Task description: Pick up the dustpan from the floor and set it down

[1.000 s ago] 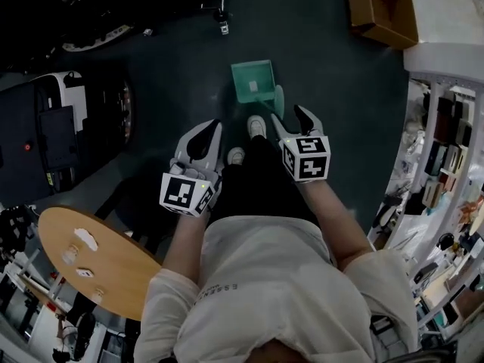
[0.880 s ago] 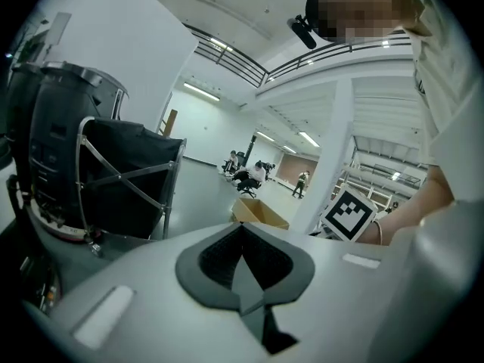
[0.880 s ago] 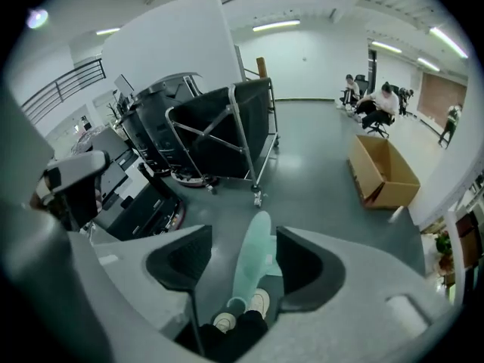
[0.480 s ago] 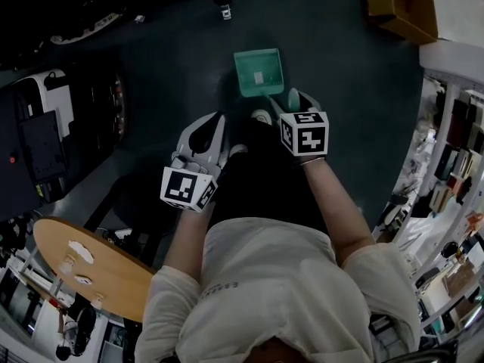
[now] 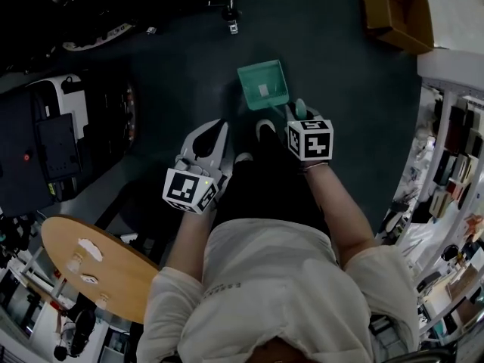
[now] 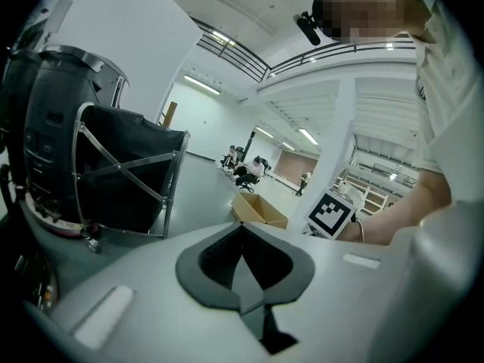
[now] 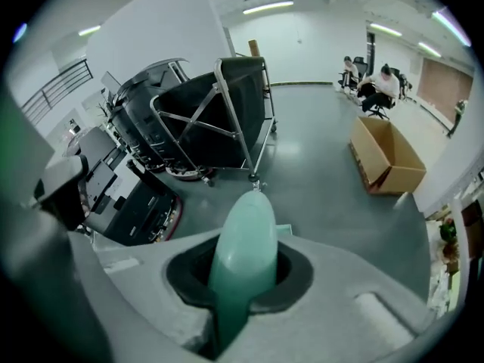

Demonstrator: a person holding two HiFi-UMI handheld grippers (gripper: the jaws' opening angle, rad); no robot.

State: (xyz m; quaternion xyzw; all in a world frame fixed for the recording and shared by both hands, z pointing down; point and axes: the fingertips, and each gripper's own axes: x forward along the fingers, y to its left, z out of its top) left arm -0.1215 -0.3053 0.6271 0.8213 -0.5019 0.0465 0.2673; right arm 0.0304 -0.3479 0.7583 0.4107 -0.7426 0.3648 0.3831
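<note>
My dustpan [image 5: 263,85] is smooth teal plastic, faintly glossy at the handle. My right gripper [image 7: 242,278] has a matt grey plastic shell (pads dark, rubbery-looking). The floor [image 5: 340,74] looks matt, the box [image 5: 393,10] cardboard, the round table [image 5: 102,267] wood.

We note a dark grey-green floor [image 5: 189,59] bearing a teal dustpan [image 5: 263,85] just ahead of the person's shoes [image 5: 264,128], an open cardboard box [image 5: 393,10] well apart at upper right, and a round wooden table [image 5: 98,271] at lower left.
</note>
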